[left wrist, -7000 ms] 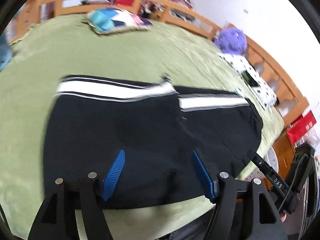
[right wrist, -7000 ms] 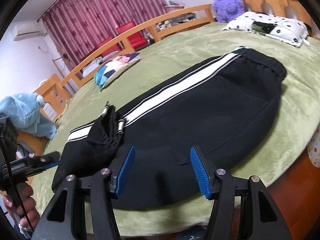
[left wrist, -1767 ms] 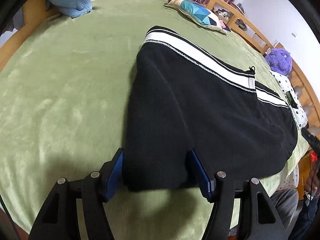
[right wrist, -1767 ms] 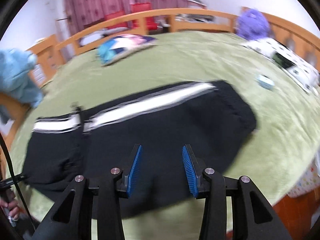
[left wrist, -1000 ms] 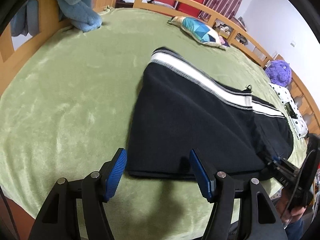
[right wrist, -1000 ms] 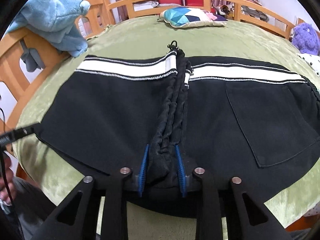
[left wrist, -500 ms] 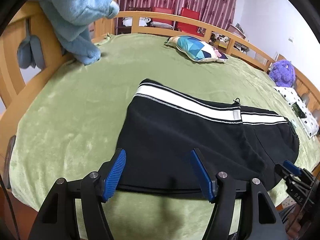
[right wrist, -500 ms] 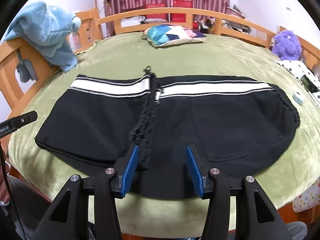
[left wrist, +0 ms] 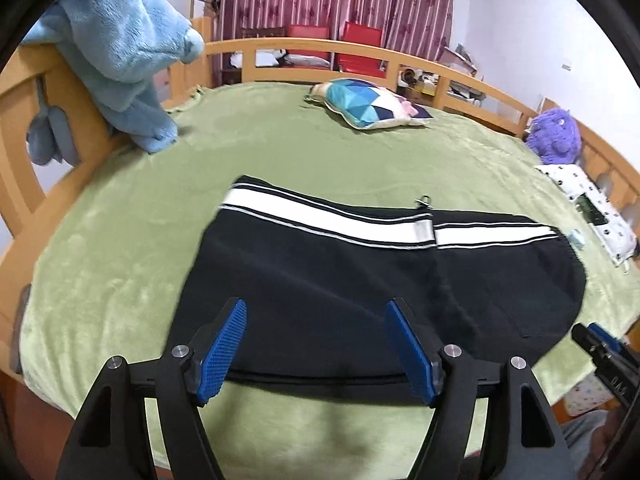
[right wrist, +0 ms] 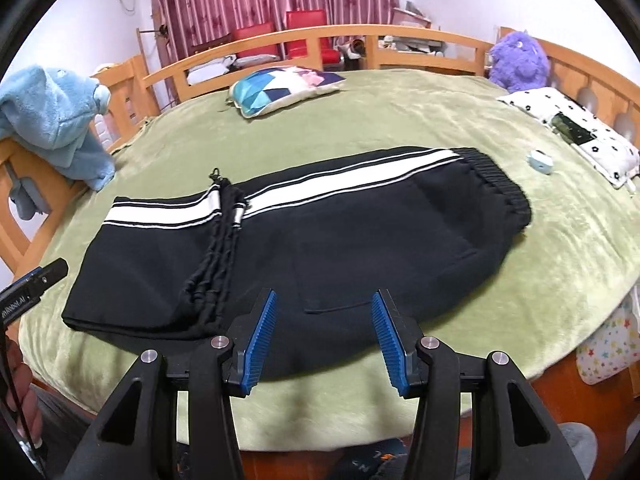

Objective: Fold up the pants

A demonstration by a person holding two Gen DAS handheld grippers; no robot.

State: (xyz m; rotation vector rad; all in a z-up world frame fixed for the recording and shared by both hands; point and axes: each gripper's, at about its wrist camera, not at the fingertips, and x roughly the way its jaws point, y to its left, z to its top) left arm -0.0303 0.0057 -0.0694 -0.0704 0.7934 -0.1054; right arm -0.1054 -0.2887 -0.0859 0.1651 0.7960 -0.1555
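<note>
The black pants (left wrist: 360, 280) with a white side stripe lie flat on the green bed, the leg end folded over the upper part. In the right wrist view the pants (right wrist: 320, 240) show the leg cuff lying across the middle and the elastic waistband at the right. My left gripper (left wrist: 316, 344) is open and empty, held above the pants' near edge. My right gripper (right wrist: 322, 332) is open and empty, above the near edge by the pocket. The right gripper also shows at the right edge of the left wrist view (left wrist: 600, 350).
The green blanket (left wrist: 120, 240) covers the bed inside a wooden rail (left wrist: 360, 46). A blue plush (left wrist: 120, 60) hangs on the left rail. A patterned cushion (right wrist: 280, 84), a purple plush (right wrist: 518, 60), a spotted pillow (right wrist: 572, 136) and a small blue object (right wrist: 540, 162) lie around.
Both grippers have pulled back and up from the pants. A second ago the right gripper was shut on the folded cuff; it has let go and opened. The pants lie still.
</note>
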